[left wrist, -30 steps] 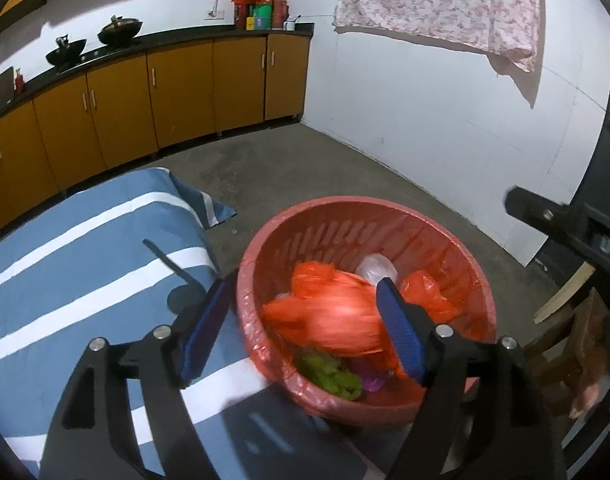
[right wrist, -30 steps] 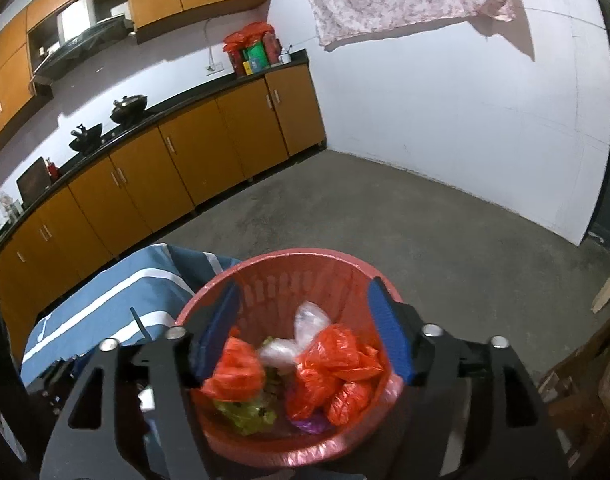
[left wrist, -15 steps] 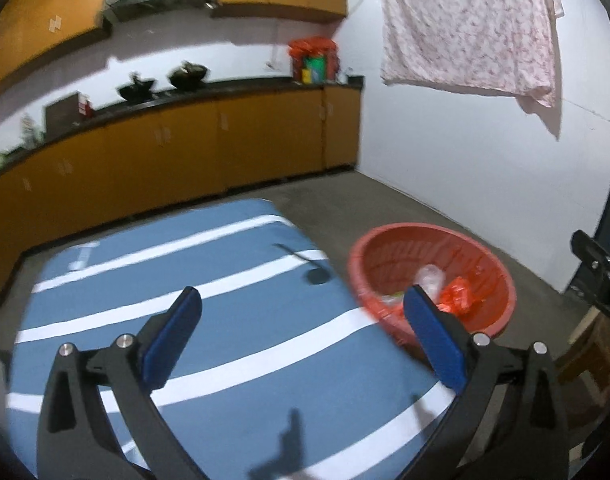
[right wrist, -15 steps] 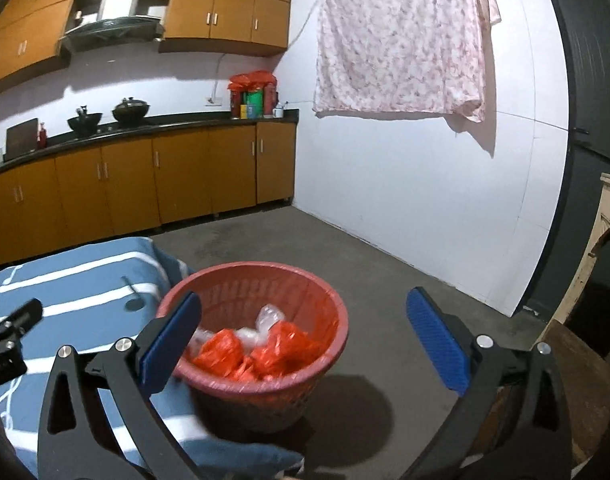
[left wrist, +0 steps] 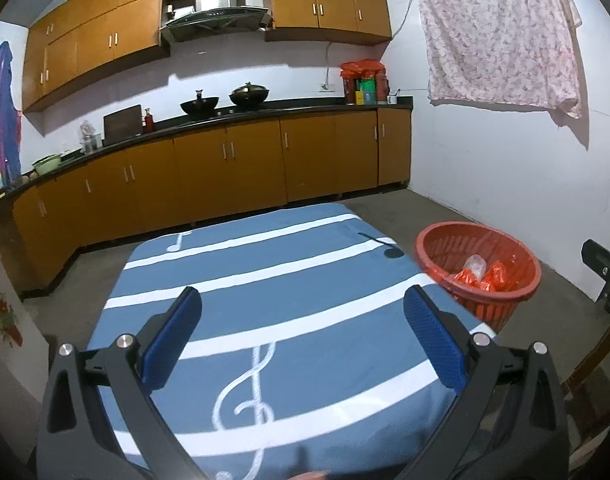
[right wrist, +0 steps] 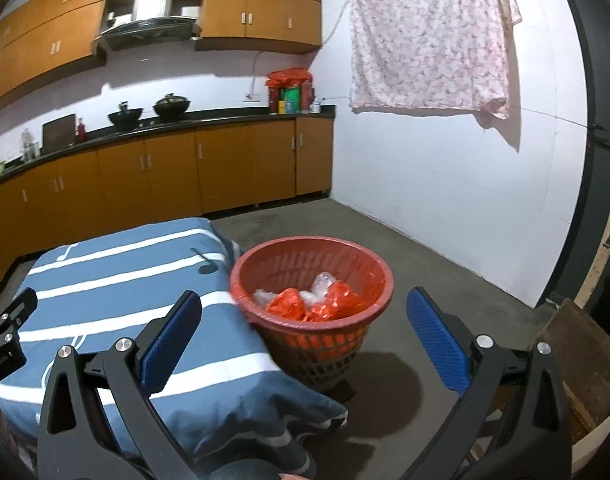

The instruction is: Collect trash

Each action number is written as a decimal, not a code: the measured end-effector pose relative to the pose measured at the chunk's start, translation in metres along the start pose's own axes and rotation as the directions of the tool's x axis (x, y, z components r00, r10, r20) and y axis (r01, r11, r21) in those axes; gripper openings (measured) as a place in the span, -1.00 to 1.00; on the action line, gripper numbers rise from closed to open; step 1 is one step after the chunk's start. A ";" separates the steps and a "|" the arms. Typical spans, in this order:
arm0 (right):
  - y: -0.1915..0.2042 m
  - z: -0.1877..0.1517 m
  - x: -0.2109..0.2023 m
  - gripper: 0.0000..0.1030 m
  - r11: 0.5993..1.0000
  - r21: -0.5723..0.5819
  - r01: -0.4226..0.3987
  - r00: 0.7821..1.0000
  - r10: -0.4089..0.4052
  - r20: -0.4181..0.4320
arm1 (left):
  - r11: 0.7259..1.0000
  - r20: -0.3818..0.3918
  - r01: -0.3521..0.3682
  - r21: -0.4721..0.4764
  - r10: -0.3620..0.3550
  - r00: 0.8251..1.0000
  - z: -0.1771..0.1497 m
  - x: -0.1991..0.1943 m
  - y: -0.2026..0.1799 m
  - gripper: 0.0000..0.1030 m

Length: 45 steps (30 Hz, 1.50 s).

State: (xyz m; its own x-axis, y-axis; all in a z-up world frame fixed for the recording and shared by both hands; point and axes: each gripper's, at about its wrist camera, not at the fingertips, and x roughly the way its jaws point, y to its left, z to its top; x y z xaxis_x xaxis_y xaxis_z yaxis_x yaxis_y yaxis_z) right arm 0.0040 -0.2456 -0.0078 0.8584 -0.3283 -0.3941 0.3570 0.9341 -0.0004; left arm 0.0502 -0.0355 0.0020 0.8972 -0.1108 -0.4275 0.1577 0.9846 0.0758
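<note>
Both grippers have just let go and pulled back. A second ago the left gripper (left wrist: pixel 303 340) hung right over the basket (left wrist: pixel 521 286) with an orange bag between its pads, and the right gripper (right wrist: pixel 305 342) hung over the same basket; since then the jaws of both have been opening, and now each stands spread as wide as it goes, with nothing between the pads. The orange bags (right wrist: pixel 311 306) and some clear plastic (right wrist: pixel 325 282) lie inside the basket, which stands on the floor touching the right far corner of the table (left wrist: pixel 265 280). The table's blue striped cloth, seen whole in the left view, shows no loose rubbish anywhere from near edge to far edge. In the left view the basket now sits off to the right, well apart from the gripper. My reading is that the last drop is made and the collecting is done or nearly so; any remaining trash would have to lie outside these views.
</note>
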 end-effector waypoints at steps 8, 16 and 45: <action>0.022 -0.016 -0.022 0.97 0.997 -0.036 -0.061 0.998 0.061 -0.008 | 0.999 0.021 -0.039 -0.034 0.040 0.999 -0.013 -0.027 0.020 0.92; 0.034 -0.024 -0.040 0.97 0.994 -0.069 -0.084 0.996 0.085 0.011 | 0.997 0.036 -0.047 -0.057 0.049 0.998 -0.015 -0.046 0.029 0.92; 0.029 -0.029 -0.053 0.97 0.998 -0.065 -0.014 1.000 0.016 0.026 | 0.994 0.008 -0.057 -0.097 0.058 0.998 -0.024 -0.057 0.038 0.92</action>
State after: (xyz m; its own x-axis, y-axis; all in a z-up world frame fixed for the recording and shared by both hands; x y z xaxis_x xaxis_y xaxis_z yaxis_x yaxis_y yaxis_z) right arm -0.0414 -0.1968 -0.0134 0.8733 -0.3169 -0.3701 0.3202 0.9458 -0.0542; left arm -0.0051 0.0114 0.0077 0.9083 -0.0545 -0.4148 0.0655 0.9978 0.0124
